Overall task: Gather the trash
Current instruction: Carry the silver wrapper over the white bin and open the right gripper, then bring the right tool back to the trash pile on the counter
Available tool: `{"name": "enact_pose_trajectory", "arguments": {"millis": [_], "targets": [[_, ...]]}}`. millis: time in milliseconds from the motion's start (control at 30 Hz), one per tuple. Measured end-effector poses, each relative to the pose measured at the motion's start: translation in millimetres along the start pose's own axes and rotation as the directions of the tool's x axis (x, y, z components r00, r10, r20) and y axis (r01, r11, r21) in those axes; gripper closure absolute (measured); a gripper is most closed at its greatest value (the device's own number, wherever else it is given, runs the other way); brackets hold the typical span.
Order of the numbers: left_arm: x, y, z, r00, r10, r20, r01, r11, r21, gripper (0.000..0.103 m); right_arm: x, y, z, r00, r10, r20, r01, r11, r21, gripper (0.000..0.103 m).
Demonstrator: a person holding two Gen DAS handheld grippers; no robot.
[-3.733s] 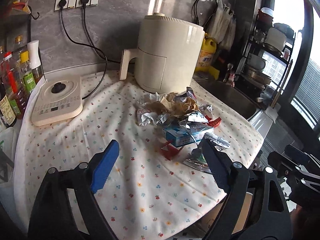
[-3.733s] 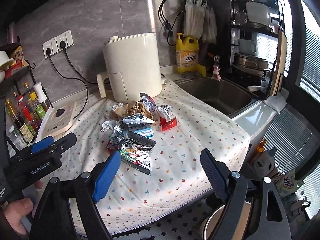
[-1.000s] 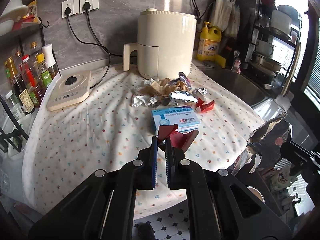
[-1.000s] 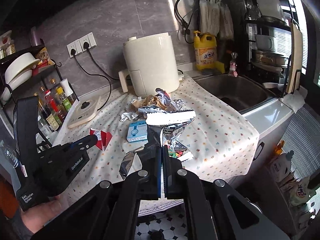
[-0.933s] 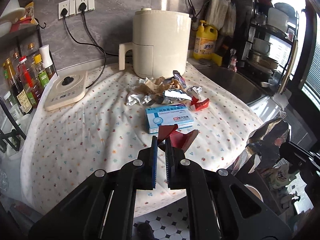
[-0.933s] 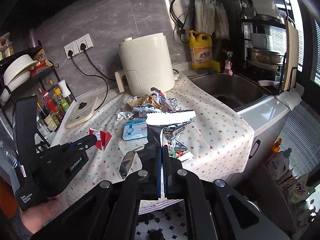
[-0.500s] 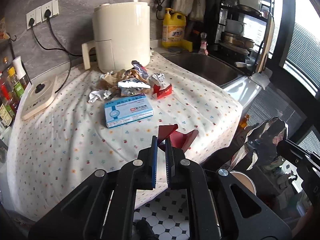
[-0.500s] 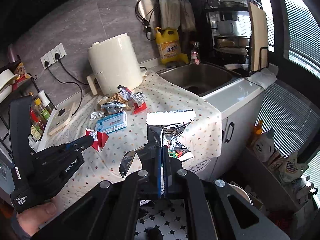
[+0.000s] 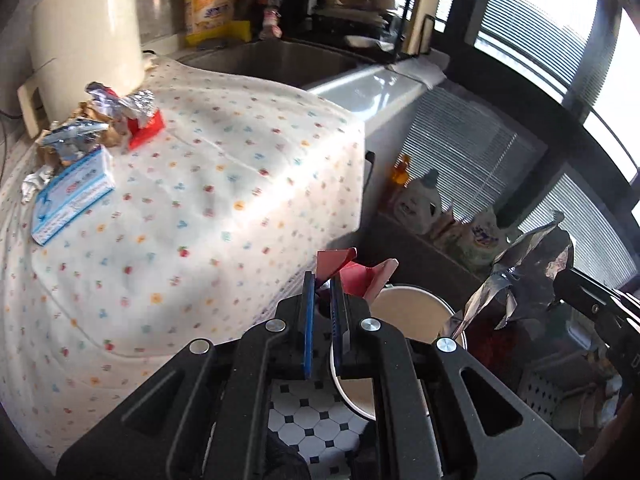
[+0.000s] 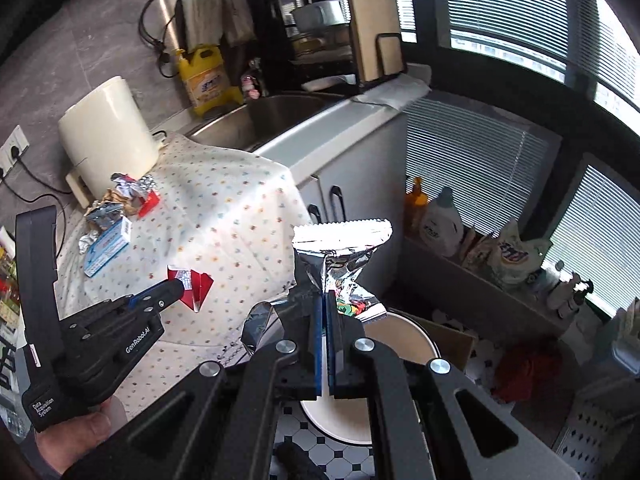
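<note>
The left gripper (image 9: 322, 280) is clenched on a red scrap of packaging (image 9: 352, 270), its blue pads pinching the lower edge so the folded piece sticks up past the tips. The right gripper (image 10: 325, 300) is likewise clamped on a crumpled foil snack bag (image 10: 340, 252), whose torn silver top fans out above the fingers. Both loads hang off the counter, out past the draped edge of the spotted tablecloth (image 9: 240, 168) and over the tiled floor, where a round white bin (image 9: 404, 308) sits just below and beyond the left claw; in the right wrist view its rim shows right under the foil bag. This looks like the carry-and-drop step: each piece needs bringing squarely above the bin's mouth before the jaws are let go, the light foil bag in particular, since it could flutter off the rim. More rubbish waits on the cloth: a blue box (image 9: 72, 196), a small red carton (image 9: 146, 132) and a heap of foil and paper wrappers (image 9: 96, 120) beside the cream air fryer (image 9: 88, 36). Half a second ago both claws, gripping the same pieces, were farther back over the cloth with only a sliver of bin visible; now they have swung out toward the window side and the bin fills the space under them.
</note>
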State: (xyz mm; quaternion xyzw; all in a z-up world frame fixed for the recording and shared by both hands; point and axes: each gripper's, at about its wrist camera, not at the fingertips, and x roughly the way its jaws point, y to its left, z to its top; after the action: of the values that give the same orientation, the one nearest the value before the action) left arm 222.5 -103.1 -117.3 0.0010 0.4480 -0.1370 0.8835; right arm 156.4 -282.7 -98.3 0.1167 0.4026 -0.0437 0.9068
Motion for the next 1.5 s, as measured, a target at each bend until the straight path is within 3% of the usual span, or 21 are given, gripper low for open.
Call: {"name": "enact_pose_trajectory", "arguments": {"millis": [233,533,600,700,933,1033,1067,1133,1500], "targets": [[38.5,-38.6,-15.9,0.991,-0.076,-0.106,0.085,0.993,0.076,0.095,10.4,-36.1,-20.4,0.996,-0.069,-0.048,0.073,0.993,0.089,0.101],[76.4,-65.2,-40.9,0.963,-0.144,-0.229,0.17,0.98,0.099,0.095,17.8,-62.4,-43.9,0.989,-0.109,-0.104,0.124,0.981,0.15,0.101],[82.0,-68.6,-44.4,0.952,-0.173,-0.253,0.201,0.975,0.092,0.09,18.6,-65.9,-47.3,0.987,-0.116,-0.113,0.133,0.978,0.158,0.101],[83.5,-70.8,-47.4,0.948,-0.185,-0.26,0.211,0.974,0.078,0.071,19.5,-70.3,-50.5,0.985,-0.118,-0.126,0.138,0.976,0.167,0.101],[62.8,-47.2,-29.1,0.978,-0.122,-0.171,0.129,0.991,0.028,0.052,25.5,-61.3,-41.7,0.989,-0.085,-0.124,0.1,0.987,0.124,0.1],[49.6,-35.4,-21.1,0.99,-0.075,-0.118,0.076,0.997,0.002,0.046,25.9,-52.9,-36.5,0.99,-0.074,-0.122,0.087,0.991,0.099,0.09],[44.9,-31.0,-18.9,0.993,-0.061,-0.102,0.061,0.998,-0.004,0.043,25.2,-50.4,-34.6,0.991,-0.069,-0.117,0.08,0.992,0.095,0.061],[35.0,-22.0,-14.5,0.997,-0.036,-0.066,0.034,0.999,-0.023,0.039,16.2,-46.1,-29.7,0.994,-0.085,-0.065,0.091,0.992,0.091,0.03],[-15.2,17.6,14.7,0.996,0.059,0.067,-0.053,0.994,-0.095,0.028,-2.9,-6.4,3.6,1.0,0.014,0.019,-0.014,1.0,-0.01,0.034]]}}
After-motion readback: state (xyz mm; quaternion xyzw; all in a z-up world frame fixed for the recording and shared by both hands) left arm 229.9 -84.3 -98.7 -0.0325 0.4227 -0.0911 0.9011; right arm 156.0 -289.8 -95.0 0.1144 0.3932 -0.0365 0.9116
